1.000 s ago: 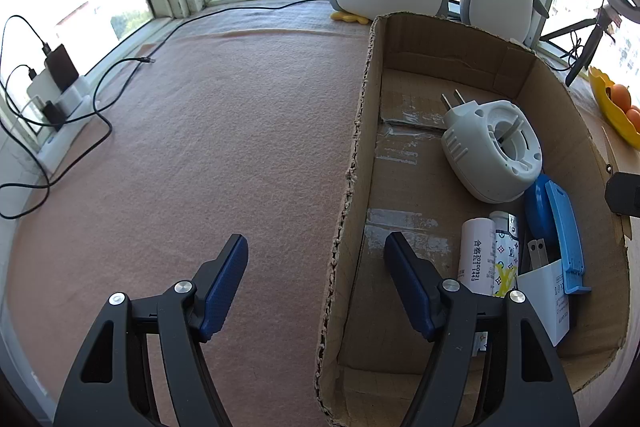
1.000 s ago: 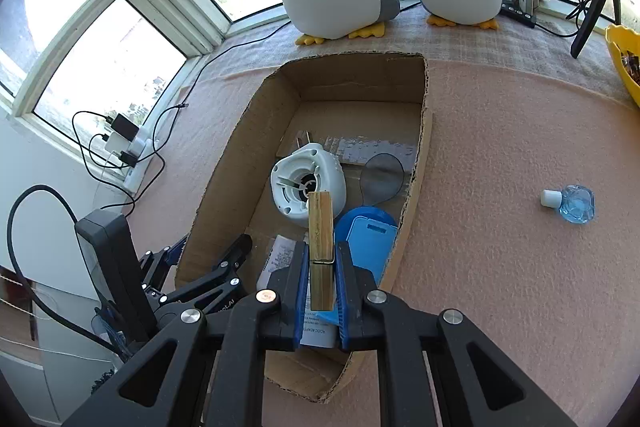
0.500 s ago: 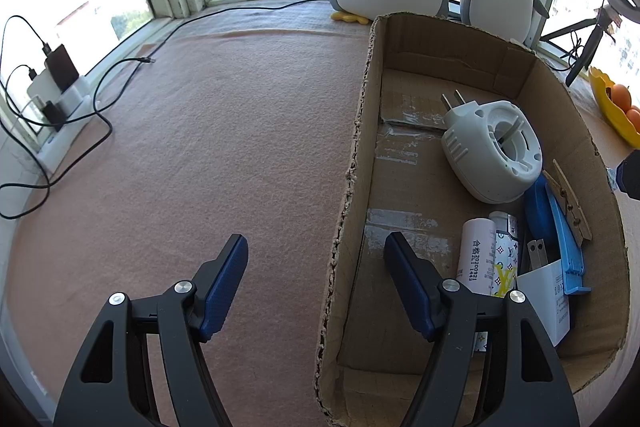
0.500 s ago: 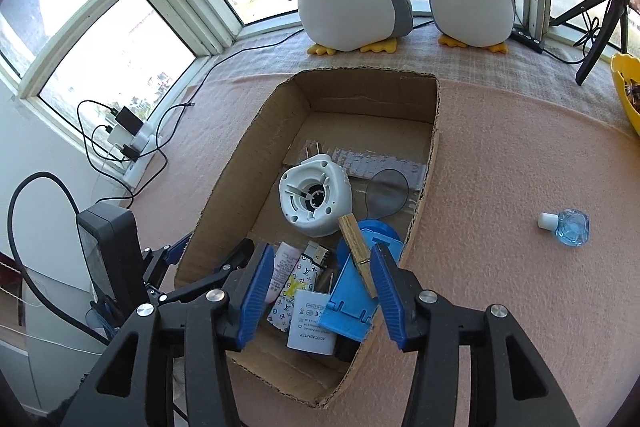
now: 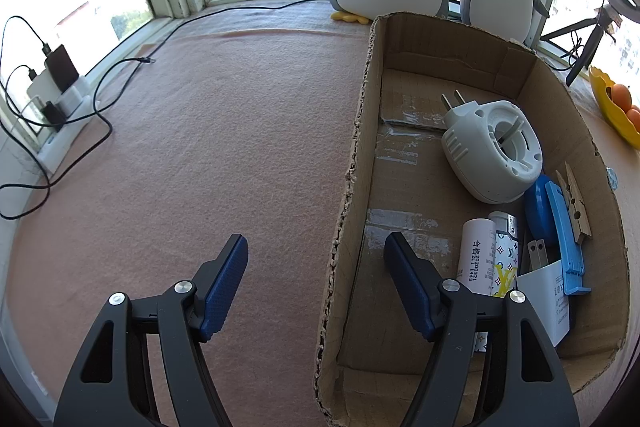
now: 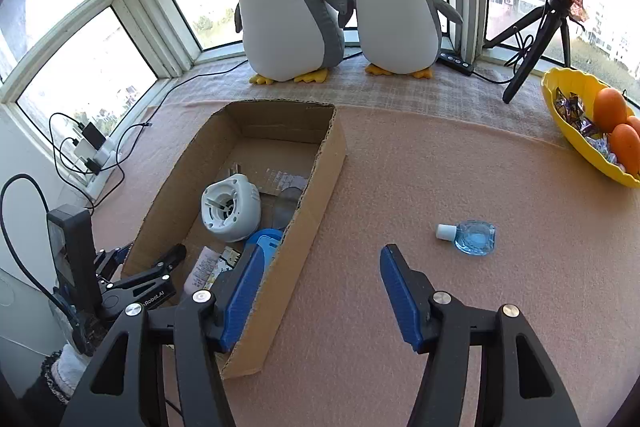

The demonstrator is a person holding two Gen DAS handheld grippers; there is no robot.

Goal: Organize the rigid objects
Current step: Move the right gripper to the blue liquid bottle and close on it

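Observation:
A cardboard box (image 5: 400, 39) (image 6: 332, 163) lies on the pink mat. In it are a white plug-in device (image 5: 494, 151) (image 6: 230, 207), a blue stapler (image 5: 562, 235), a white tube (image 5: 476, 251) and a wooden clothespin (image 5: 576, 203) resting on the stapler. A small blue bottle (image 6: 472, 237) with a white cap lies on the mat right of the box. My right gripper (image 6: 316, 291) is open and empty above the mat, between box and bottle. My left gripper (image 5: 316, 279) is open and empty, straddling the box's left wall.
Two plush penguins (image 6: 292, 11) stand at the window behind the box. A yellow bowl (image 6: 576, 131) of oranges sits at the far right, a black tripod (image 6: 532, 43) behind it. Chargers and cables (image 5: 56, 95) lie at the left edge.
My right gripper opened and dropped the clothespin into the box onto the stapler, then rose and swung right over the mat. The left gripper has not moved.

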